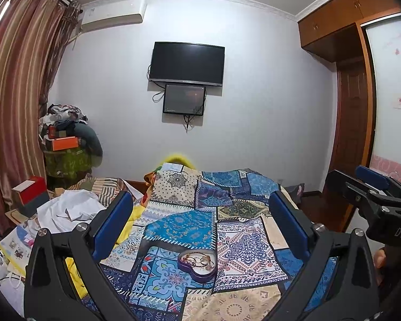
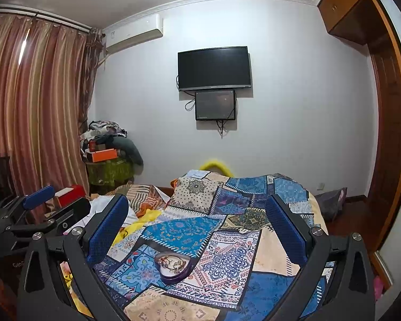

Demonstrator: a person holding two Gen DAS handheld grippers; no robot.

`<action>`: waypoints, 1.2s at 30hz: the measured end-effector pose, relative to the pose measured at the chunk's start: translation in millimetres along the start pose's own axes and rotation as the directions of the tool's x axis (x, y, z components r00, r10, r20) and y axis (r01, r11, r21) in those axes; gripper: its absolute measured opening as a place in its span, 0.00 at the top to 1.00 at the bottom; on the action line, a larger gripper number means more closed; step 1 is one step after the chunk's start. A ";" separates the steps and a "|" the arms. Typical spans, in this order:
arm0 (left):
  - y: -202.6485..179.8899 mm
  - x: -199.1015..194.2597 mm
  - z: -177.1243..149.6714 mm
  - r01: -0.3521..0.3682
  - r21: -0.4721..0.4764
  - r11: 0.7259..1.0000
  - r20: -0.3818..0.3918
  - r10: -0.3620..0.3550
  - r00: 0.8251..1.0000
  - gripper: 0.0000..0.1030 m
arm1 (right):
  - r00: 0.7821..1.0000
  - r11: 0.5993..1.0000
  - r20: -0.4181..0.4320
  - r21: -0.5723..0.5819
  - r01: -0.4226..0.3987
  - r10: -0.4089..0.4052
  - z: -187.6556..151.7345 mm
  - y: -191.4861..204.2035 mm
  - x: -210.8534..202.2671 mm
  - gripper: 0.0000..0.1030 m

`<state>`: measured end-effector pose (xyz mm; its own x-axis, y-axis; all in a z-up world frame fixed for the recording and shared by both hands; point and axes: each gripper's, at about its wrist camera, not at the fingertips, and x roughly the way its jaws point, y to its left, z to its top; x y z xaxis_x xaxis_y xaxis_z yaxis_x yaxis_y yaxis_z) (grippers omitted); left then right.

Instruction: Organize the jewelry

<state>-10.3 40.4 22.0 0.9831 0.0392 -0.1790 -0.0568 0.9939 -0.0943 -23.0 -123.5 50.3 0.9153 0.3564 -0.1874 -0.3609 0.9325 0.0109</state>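
A purple heart-shaped box (image 1: pixel 197 264) lies on the patchwork bedspread (image 1: pixel 240 240), holding tangled gold jewelry (image 1: pixel 200 260). It also shows in the right wrist view (image 2: pixel 173 267). My left gripper (image 1: pixel 200 208) is open and empty, held above and short of the box. My right gripper (image 2: pixel 197 214) is open and empty too, above the box. The right gripper shows at the right edge of the left wrist view (image 1: pixel 371 187), and the left gripper shows at the left edge of the right wrist view (image 2: pixel 40 200).
White cloth (image 1: pixel 69 208), papers and a red box (image 1: pixel 30 190) crowd the bed's left side. A pile of clothes and boxes (image 1: pixel 66 139) stands by the striped curtain (image 1: pixel 18 93). A TV (image 1: pixel 187 64) hangs on the far wall. A wooden wardrobe (image 1: pixel 355 93) is at right.
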 end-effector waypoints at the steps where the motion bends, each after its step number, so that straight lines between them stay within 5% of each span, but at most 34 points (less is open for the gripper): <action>1: -0.4 0.2 0.2 0.001 0.000 1.000 -0.001 -0.001 1.000 0.01 | 1.000 1.000 0.000 0.000 0.000 0.000 0.2 -0.1 -0.1 0.01; 36: 2.8 0.8 4.3 0.036 -0.005 0.999 -0.025 -0.036 0.999 0.01 | 1.000 1.000 -0.012 0.004 0.016 -0.016 -1.4 -7.5 1.0 0.01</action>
<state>-9.0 43.7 25.8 0.9798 0.0008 -0.2000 -0.0224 0.9941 -0.1057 -19.6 -130.2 48.7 0.9187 0.3409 -0.1996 -0.3457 0.9383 0.0117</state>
